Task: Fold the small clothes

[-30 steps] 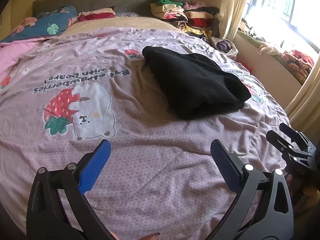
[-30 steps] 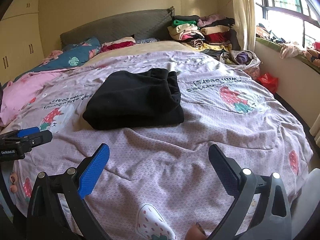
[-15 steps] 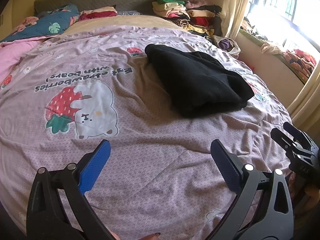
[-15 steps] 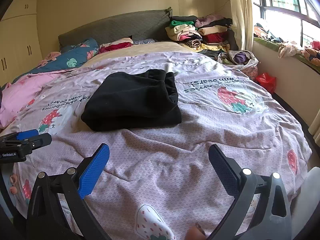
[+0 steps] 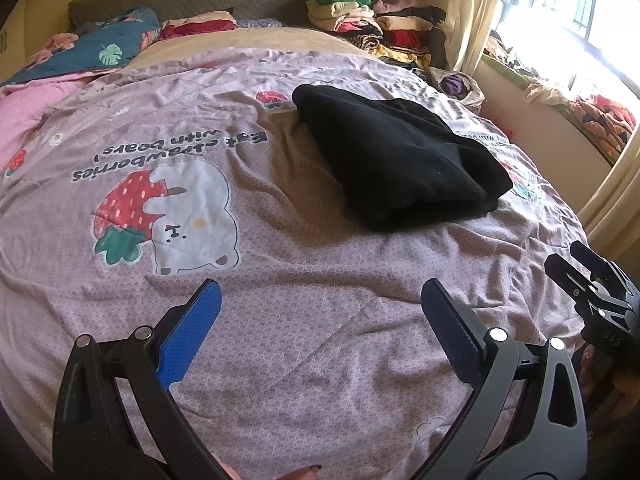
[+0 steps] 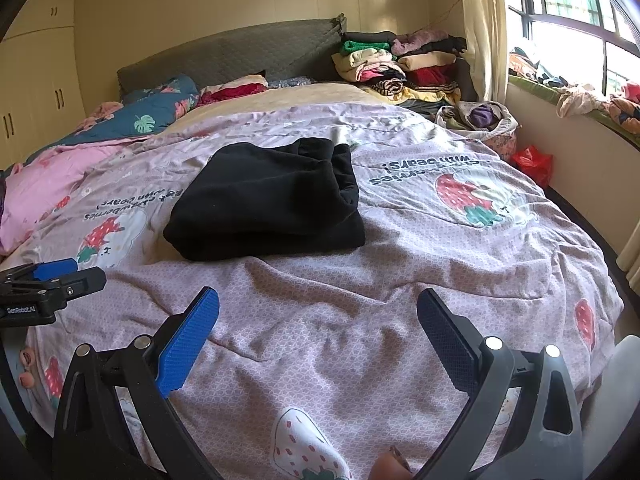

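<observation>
Left wrist view: the left gripper (image 5: 320, 312) hangs with its jaws spread wide and nothing between them, above the near part of the pink strawberry-print bedspread (image 5: 280, 360). The black folded garment (image 5: 400, 164) lies farther off and to the right of the jaws, well apart from them, flat on the bedspread. At the right edge of this view the right gripper (image 5: 576, 264) shows near the bed's corner.

In the right wrist view the right gripper (image 6: 318, 312) is likewise released, jaws wide and empty over the near bedspread (image 6: 360, 360). The black folded garment (image 6: 268, 204) sits beyond the jaws, slightly left of their middle, clear of both fingers. The left gripper (image 6: 76, 274) appears at the left edge, near the bed's side.

Farther away, a stack of folded clothes (image 6: 400, 64) rests at the far right by the grey headboard (image 6: 232, 60), and a blue leaf-print pillow (image 6: 156, 112) lies at the far left.
</observation>
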`<state>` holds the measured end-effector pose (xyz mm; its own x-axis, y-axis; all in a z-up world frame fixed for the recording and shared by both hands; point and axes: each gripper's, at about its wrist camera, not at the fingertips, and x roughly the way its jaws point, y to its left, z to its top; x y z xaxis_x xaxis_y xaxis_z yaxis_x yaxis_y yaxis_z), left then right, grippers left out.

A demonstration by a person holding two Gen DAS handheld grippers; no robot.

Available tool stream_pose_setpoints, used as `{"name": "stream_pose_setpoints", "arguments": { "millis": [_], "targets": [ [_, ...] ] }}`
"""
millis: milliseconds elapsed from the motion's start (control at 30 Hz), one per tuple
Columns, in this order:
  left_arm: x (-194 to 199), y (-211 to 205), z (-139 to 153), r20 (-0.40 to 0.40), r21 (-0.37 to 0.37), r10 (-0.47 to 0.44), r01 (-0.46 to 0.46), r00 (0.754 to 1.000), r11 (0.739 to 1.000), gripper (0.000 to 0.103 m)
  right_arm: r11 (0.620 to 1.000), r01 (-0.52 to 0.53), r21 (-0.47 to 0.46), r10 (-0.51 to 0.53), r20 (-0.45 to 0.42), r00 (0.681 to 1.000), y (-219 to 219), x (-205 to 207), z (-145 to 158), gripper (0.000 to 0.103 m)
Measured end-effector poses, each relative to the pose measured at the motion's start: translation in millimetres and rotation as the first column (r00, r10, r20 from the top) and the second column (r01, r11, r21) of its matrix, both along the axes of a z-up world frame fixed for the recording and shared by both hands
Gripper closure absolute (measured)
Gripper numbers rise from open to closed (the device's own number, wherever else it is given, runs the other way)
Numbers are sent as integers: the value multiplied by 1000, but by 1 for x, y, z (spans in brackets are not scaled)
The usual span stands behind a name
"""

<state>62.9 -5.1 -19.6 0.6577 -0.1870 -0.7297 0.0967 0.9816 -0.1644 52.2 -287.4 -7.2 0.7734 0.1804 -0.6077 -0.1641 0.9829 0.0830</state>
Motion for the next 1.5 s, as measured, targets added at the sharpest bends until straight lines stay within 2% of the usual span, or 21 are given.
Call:
{"name": "stream_pose_setpoints", "arguments": {
  "millis": [867,1000,1167,1267,1333,1367,1400,1433,1467,1500],
  "targets": [
    [-1,-2,0,-13,13,2,-2,1000,1000,9,1000,7,-3,-7,-3,1000,0,-1,-1,4],
    [1,-4,-3,-25,18,3,-3,1000,1000,9,998,59,19,-59,-6,998,-14,-5,-1,4],
    [5,3,-8,-61,9,26,-26,998,1000,9,972,231,41,-230,-9,973,-68,-17,0,4],
    [13,24,-14,-122,-29,49,-53,991,998,9,905,424,11,-424,-17,905,-136,-28,-2,4],
    [21,50,-10,-125,-32,109,-113,986,993,9,812,584,-18,-584,-24,811,-198,-41,-10,4],
    [25,71,-5,-116,-19,163,-166,980,986,9,749,660,-57,-662,-35,748,-228,-46,-16,4],
    [28,93,-1,-105,-7,215,-217,971,976,9,658,746,-102,-753,-67,655,-269,-53,-26,4],
    [31,116,2,-100,4,263,-264,960,965,9,598,793,-115,-801,-89,592,-299,-60,-34,4],
    [37,153,3,-94,37,337,-335,937,942,9,539,833,-127,-842,-112,528,-328,-67,-44,4],
    [40,176,2,-89,65,386,-381,918,922,9,443,883,-155,-893,-162,420,-366,-76,-58,4]
  ]
}}
